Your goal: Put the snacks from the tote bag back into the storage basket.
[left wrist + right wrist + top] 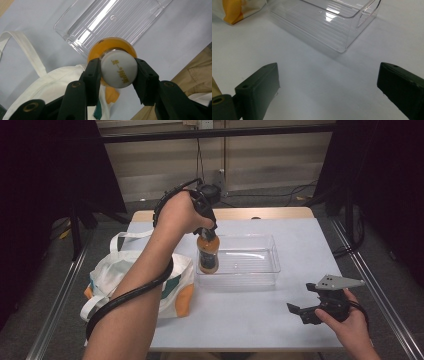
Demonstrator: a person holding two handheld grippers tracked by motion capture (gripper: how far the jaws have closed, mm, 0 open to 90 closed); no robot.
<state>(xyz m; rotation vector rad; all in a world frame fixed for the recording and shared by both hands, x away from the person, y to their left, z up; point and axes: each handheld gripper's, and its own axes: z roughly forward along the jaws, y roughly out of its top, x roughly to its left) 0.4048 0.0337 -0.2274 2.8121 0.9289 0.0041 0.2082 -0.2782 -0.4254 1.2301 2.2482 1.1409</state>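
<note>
Overhead, left gripper [118, 72] fingers clamp bottle [208, 254] cap; right gripper [329, 87] wide open

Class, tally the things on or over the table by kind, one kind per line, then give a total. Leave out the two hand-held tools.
Bottles of orange drink: 1
Clear plastic trays: 1
White cloth bags: 1
Total: 3
</note>
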